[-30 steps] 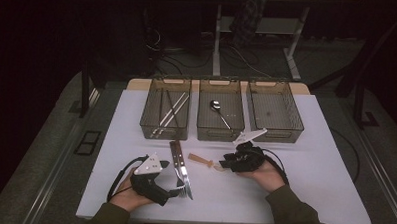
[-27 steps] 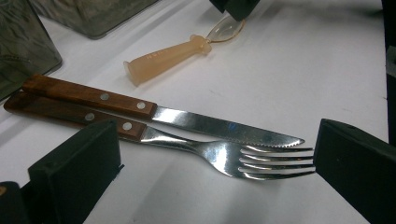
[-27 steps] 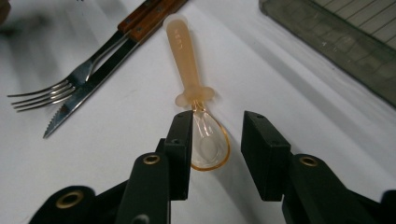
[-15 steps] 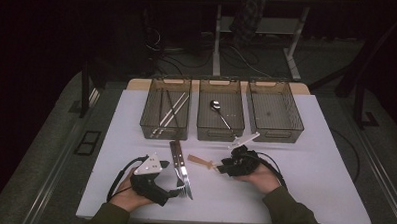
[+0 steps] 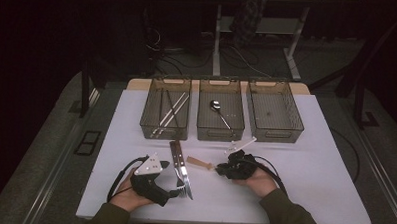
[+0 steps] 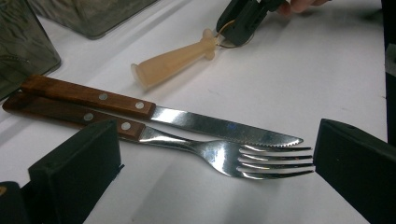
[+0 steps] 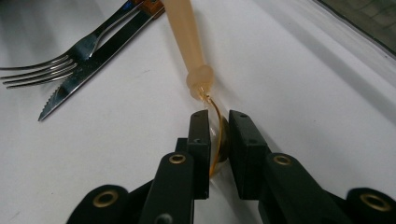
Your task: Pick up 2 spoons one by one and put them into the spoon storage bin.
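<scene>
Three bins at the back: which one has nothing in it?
The right bin. Its mesh floor is bare, while the left bin holds chopsticks and the middle bin holds a metal spoon.

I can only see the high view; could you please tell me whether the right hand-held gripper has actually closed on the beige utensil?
Observer: Yes. In the right gripper view, the right hand-held gripper pinches the thin amber end of the beige utensil between its jaws.
Operator: Thank you. And is the left one gripping anything?
Observer: No. The left hand-held gripper stands wide open, with the tines of the fork lying between its jaws, untouched.
Operator: What sort of knife lies beside the fork?
Observer: The knife has a wooden handle with rivets, and its blade is serrated near the tip.
</scene>
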A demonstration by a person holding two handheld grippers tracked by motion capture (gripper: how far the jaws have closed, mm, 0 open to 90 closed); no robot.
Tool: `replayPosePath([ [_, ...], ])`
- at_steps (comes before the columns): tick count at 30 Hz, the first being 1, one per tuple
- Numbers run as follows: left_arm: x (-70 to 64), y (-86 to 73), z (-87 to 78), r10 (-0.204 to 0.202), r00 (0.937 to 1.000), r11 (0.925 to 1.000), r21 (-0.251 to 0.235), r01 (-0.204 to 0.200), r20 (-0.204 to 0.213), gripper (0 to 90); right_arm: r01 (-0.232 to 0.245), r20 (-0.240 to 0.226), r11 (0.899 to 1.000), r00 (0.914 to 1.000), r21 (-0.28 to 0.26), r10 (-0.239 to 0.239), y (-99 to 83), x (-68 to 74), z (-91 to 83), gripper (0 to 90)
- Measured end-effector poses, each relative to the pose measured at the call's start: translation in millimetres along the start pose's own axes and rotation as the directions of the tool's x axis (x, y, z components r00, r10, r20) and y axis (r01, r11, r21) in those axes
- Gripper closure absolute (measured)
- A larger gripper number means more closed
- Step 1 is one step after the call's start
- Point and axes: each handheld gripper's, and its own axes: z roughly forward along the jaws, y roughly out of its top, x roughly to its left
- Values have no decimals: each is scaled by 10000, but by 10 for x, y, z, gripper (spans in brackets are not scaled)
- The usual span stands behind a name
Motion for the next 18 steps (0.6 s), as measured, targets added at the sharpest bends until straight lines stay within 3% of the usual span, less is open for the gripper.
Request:
replayPosePath([
  [18,1,2,-14,13,10000,10000,-65,-13,9,0,-216,2,9994,9998,-252,217,-9,-11,0,822],
])
